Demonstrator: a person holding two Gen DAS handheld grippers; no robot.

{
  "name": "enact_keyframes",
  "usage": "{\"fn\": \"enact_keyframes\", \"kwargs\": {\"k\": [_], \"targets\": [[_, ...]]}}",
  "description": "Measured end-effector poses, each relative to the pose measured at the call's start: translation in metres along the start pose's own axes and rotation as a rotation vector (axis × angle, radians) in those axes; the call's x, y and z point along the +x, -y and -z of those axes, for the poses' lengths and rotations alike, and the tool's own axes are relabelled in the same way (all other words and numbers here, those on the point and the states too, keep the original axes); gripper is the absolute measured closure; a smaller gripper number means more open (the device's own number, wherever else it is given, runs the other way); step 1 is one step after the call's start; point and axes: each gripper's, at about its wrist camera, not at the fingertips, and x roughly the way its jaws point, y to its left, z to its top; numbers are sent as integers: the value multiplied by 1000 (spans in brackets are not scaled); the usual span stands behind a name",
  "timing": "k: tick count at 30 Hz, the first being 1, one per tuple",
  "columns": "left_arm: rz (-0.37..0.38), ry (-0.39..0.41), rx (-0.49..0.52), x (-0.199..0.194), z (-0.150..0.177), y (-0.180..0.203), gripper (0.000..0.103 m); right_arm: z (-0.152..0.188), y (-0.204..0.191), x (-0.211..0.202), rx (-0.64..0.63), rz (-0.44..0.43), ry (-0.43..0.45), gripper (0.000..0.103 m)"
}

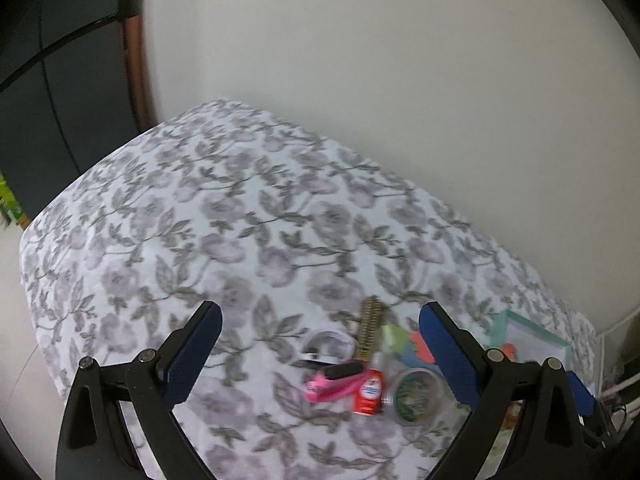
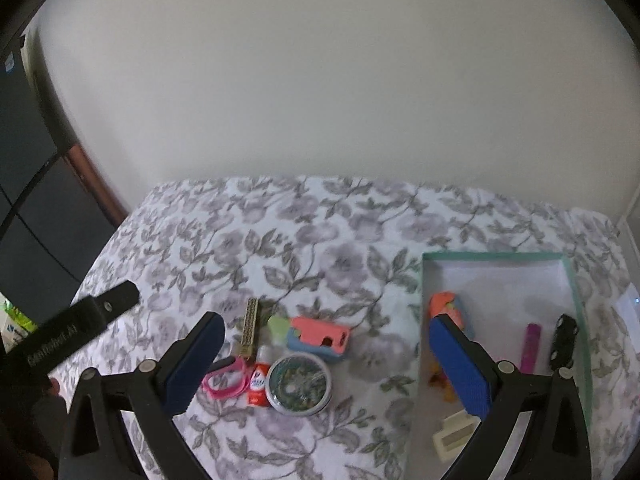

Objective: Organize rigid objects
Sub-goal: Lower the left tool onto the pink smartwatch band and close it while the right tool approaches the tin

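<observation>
Both my hand-held grippers, left [image 1: 320, 344] and right [image 2: 326, 352], gape wide, empty. The tin [image 2: 299, 383] looks stiff and slick; I'd pinch across its rim.

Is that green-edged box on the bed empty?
No. The box already holds several items: a purple stick, a black object and others.
</observation>
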Motion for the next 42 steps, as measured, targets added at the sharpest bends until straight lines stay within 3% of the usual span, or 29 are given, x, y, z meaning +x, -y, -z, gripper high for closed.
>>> {"fn": "enact_keyframes", "kwargs": {"k": [9, 21, 33, 42], "targets": [[3, -122, -23, 35, 4, -20, 4, 25, -1, 41, -6, 9, -98, 0], [62, -371, -65, 106, 34, -12, 4, 59, -8, 101, -52, 22, -235, 0], [93, -450, -65, 129, 53, 8, 4, 67, -8, 122, -40, 2, -261, 0], [106, -449, -97, 133, 57, 10, 5, 63, 15, 117, 24, 39, -263, 0]]}}
